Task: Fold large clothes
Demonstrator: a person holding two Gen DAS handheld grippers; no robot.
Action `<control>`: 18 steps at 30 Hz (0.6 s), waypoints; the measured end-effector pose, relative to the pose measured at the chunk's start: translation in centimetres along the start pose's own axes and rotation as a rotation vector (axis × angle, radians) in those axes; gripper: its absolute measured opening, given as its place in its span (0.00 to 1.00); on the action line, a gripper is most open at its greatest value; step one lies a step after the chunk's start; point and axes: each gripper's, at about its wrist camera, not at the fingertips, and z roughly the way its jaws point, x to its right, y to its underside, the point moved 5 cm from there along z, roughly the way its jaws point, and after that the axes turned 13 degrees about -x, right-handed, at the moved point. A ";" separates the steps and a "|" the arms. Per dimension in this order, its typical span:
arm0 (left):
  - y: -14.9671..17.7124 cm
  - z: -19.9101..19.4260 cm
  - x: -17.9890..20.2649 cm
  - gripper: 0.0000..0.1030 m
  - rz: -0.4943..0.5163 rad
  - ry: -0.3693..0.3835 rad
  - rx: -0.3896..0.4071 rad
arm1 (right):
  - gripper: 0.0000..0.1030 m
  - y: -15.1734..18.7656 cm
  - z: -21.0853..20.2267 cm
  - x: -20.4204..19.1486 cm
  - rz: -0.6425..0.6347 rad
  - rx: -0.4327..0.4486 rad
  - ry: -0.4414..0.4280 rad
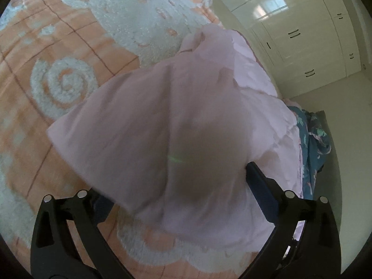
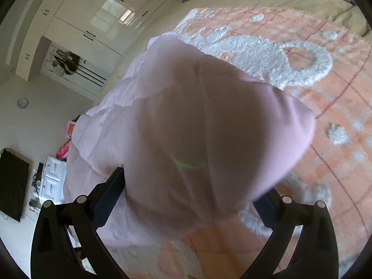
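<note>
A large pale pink padded garment (image 1: 186, 107) lies on an orange and white blanket (image 1: 69, 46) on a bed. In the left wrist view a fold of it drapes close over my left gripper (image 1: 179, 186); the fingertips are hidden under the fabric. In the right wrist view the same garment (image 2: 197, 121) bulges up over my right gripper (image 2: 193, 190), whose fingertips are also hidden. Only the black finger (image 1: 258, 186) and the other gripper's finger (image 2: 111, 190) show beside the cloth. The cloth is lifted above the blanket (image 2: 313, 69) at both grippers.
White wardrobe doors (image 1: 302, 34) stand beyond the bed edge. A teal patterned quilt (image 1: 313, 139) hangs at the bedside. In the right wrist view the floor holds a black monitor (image 2: 14, 186), white drawers (image 2: 53, 176) and a pink item (image 2: 67, 144).
</note>
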 end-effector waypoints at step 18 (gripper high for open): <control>-0.6 -1.2 4.0 0.33 0.156 -0.047 0.124 | 0.34 -1.1 -0.3 -4.3 -0.194 0.075 0.011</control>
